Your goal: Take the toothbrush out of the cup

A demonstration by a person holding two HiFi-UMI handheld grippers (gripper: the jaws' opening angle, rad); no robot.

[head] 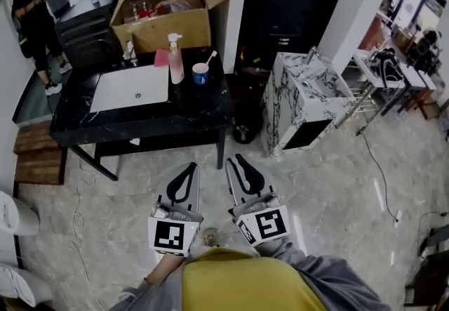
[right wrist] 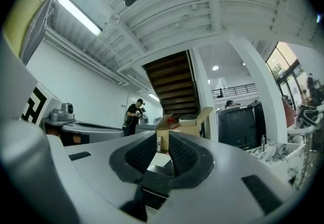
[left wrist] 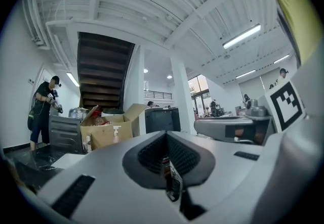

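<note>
A blue cup (head: 200,75) with a white toothbrush (head: 210,58) leaning out of it stands on the black marble table (head: 189,109), near its far right side. Both grippers hang low over the floor in front of the table, well short of the cup. My left gripper (head: 190,166) (left wrist: 166,139) has its pads pressed together with nothing in them. My right gripper (head: 236,160) (right wrist: 163,142) is open, with a narrow gap between the pads and nothing inside it. The cup is too small to make out in either gripper view.
A pink pump bottle (head: 175,60) stands just left of the cup, beside a white sink (head: 133,87). An open cardboard box (head: 175,11) sits behind them. A marble-patterned cabinet (head: 302,102) stands right of the table. A person (head: 35,15) stands at the far left.
</note>
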